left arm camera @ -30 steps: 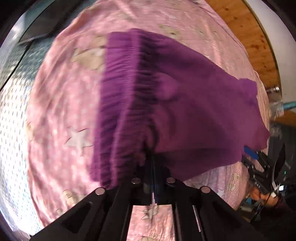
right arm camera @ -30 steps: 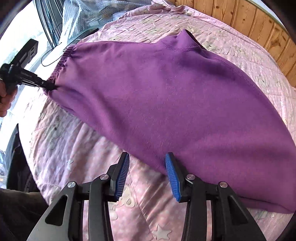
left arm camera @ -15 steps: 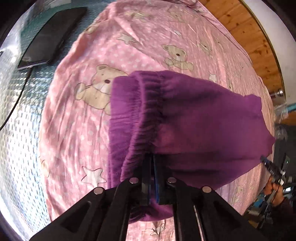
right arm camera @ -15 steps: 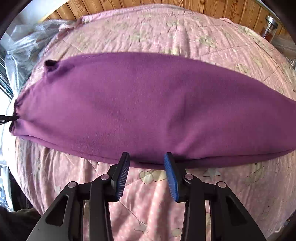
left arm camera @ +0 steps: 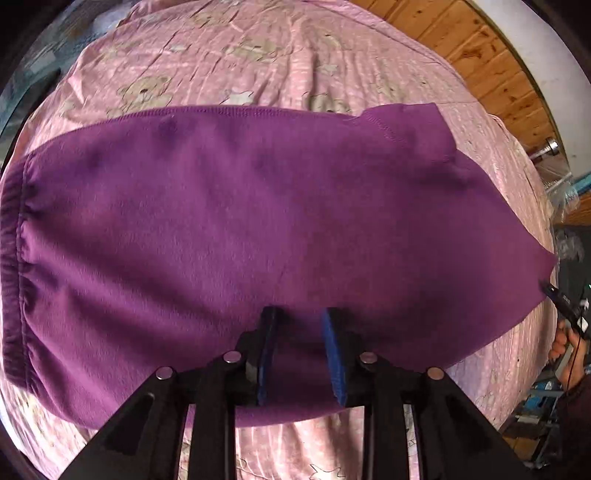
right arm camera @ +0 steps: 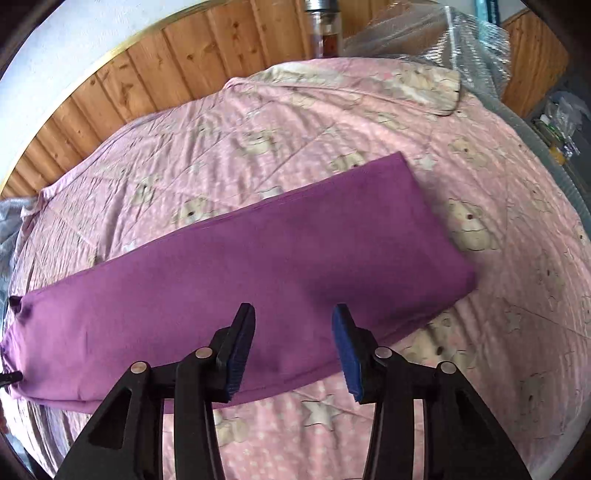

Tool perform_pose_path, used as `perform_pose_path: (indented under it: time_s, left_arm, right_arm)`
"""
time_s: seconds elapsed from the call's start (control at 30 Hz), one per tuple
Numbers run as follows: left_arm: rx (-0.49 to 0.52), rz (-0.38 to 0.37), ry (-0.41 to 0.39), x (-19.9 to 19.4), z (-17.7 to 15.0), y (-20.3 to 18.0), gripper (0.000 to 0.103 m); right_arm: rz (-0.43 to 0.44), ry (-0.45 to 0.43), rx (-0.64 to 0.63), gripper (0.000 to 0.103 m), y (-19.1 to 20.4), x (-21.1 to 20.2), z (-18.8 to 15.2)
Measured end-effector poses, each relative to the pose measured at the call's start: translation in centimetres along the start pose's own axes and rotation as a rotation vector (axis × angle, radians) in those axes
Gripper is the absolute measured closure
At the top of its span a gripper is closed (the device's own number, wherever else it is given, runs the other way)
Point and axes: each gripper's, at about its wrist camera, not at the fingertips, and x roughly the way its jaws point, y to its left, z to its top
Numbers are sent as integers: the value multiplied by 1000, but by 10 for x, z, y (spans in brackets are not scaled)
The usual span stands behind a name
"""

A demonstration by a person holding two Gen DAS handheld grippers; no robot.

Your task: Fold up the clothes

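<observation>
A: What's nearest the left claw [left arm camera: 300, 350]?
B: Its own blue pads, set apart with nothing between them. Right past the tips lies the purple garment [left arm camera: 240, 229], spread flat on the pink bear-print quilt [left arm camera: 295, 55].

A: And further out from that claw?
B: The gathered waistband [left arm camera: 13, 258] sits far to the claw's left. Off to its right, the garment narrows toward the other tool, held in a person's hand [left arm camera: 567, 345] at the frame's edge. Beyond the cloth is more quilt, then wood panelling [left arm camera: 480, 48].

A: The right claw [right arm camera: 293, 347]?
B: Spread wide, gripping nothing. The same purple garment [right arm camera: 258, 266] lies just ahead of the tips, a long strip running from the claw's far left up to its right, where it ends in a straight edge.

A: Past that?
B: Quilt, then a wooden wall [right arm camera: 184, 51] and a clear plastic-wrapped bundle [right arm camera: 443, 33]
</observation>
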Motion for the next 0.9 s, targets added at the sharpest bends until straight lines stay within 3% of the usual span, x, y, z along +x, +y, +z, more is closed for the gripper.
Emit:
perform_pose_path:
  time_s: [0.07, 0.13, 0.2, 0.27, 0.33, 0.47, 0.67, 0.7, 0.73, 0.8, 0.9]
  left_arm:
    - [-17, 39, 29, -1, 0, -7, 75]
    - [-5, 81, 49, -4, 0, -19, 75]
    - [6, 95, 52, -11, 2, -37, 75]
    - [30, 78, 24, -20, 4, -65, 75]
    - [56, 59, 5, -25, 9, -98, 74]
    - [120, -10, -2, -22, 26, -170, 74]
    - [280, -79, 36, 3, 38, -295, 73]
    - [292, -107, 40, 6, 36, -315, 73]
    - [304, -134, 45, 8, 34, -335, 73]
    - [326, -188, 52, 9, 32, -367, 73]
    - [345, -277, 43, 4, 30, -403, 73]
  right_arm:
    - [16, 54, 65, 58, -27, 20, -8]
    - [67, 17, 45, 60, -36, 12, -9]
    - [127, 3, 145, 59, -57, 0, -7]
    - [160, -37, 327, 51, -89, -13, -16]
    - [254, -7, 503, 50, -119, -4, -26]
    - [331, 2, 611, 50, -144, 10, -17]
    - [367, -5, 607, 52, -145, 28, 13]
    - [350, 0, 598, 62, -144, 28, 17]
    - [326, 6, 572, 94, -140, 27, 19]
    - [276, -36, 469, 93, -124, 5, 24]
    - [205, -155, 160, 93, -59, -52, 34]
